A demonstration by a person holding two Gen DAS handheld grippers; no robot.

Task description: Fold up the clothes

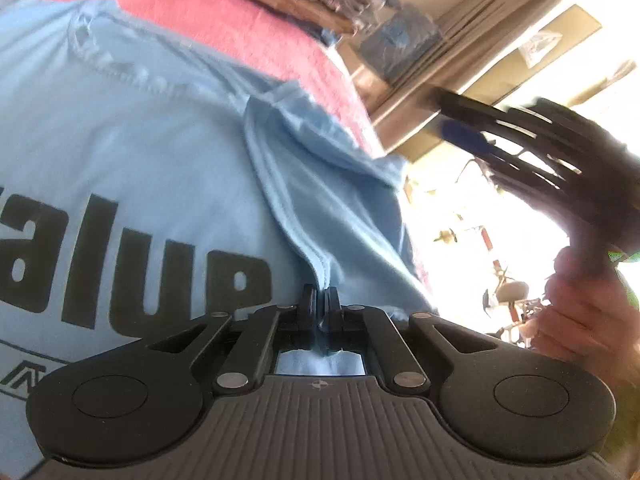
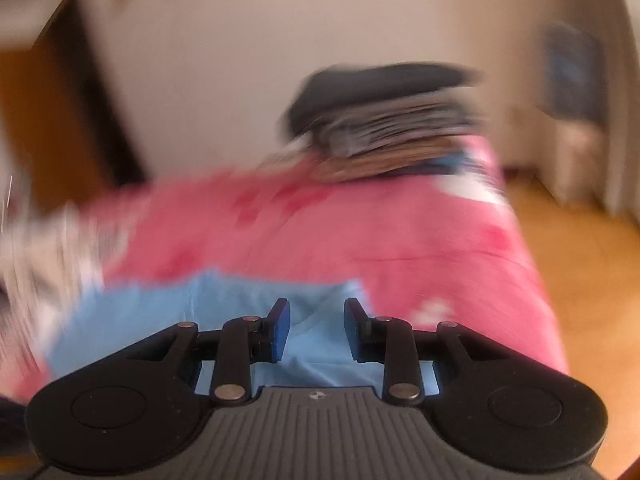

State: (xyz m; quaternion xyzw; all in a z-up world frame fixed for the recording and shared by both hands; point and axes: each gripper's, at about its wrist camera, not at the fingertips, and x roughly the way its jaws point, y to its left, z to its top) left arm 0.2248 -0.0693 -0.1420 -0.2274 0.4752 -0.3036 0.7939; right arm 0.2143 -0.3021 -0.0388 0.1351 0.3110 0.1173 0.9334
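Left gripper (image 1: 320, 300) pinched the light-blue T-shirt (image 1: 140, 152) sleeve hem on the pink bedspread (image 1: 248, 20); right gripper (image 2: 316, 328) hovered wide above the shirt. Best kept taut, with 1 straight crease.

Light blue T-shirt (image 1: 152, 168): black print cut off at left edge. Folded clothes stack (image 2: 392, 128) beyond shirt: motion-blurred, items indistinct. Right gripper (image 1: 552, 160) beside shirt: smeared, jaw state unreadable there.

Black hand-held gripper (image 2: 314, 330), apparently blue pads (image 2: 282, 330), silver rivets.
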